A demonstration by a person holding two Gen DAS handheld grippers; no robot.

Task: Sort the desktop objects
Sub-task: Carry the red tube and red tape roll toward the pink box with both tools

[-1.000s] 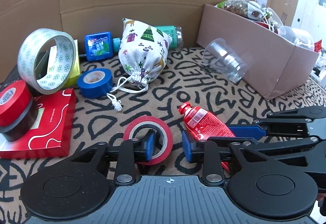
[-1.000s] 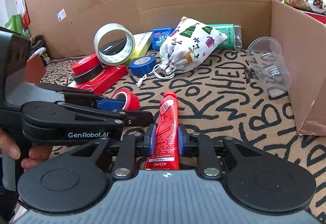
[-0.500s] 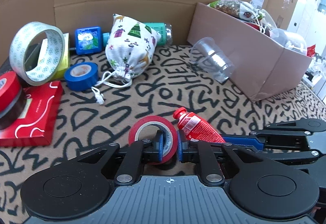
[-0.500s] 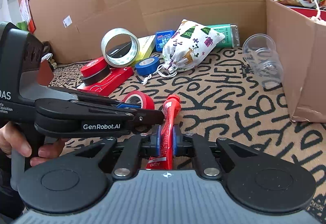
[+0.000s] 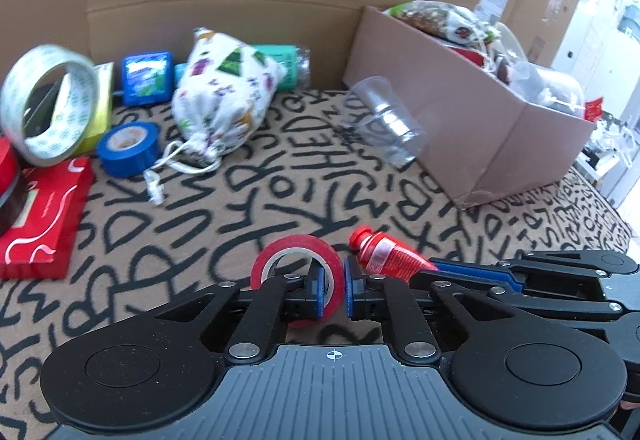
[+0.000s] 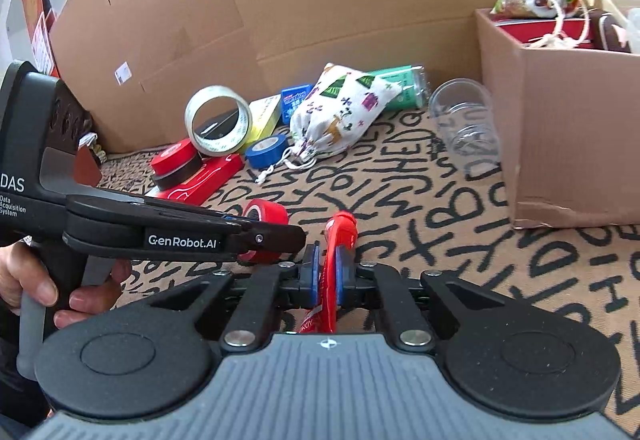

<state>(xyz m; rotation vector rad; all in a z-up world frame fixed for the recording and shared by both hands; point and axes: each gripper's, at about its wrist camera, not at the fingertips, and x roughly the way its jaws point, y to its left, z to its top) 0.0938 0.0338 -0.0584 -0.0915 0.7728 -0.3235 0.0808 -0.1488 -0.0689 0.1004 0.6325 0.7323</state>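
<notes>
Both tongs, apart earlier, now clamped: left tongs [image 5: 333, 290] on red tape roll [image 5: 298, 254], right tongs [image 6: 326, 282] on red tube [image 6: 334, 260]

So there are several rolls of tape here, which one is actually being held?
The small red tape roll in front, pinched through its wall by the left gripper. The blue roll, the big clear roll and the red-and-black one lie untouched farther back.

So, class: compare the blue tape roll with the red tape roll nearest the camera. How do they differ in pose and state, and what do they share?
The blue tape roll lies flat on the mat; the red tape roll stands on edge.
The blue tape roll is free, beside the printed drawstring bag; the red tape roll's wall is pinched in the left gripper, one of the jaws inside its hole.
Both are narrow coloured tape rolls with pale cores.
</notes>
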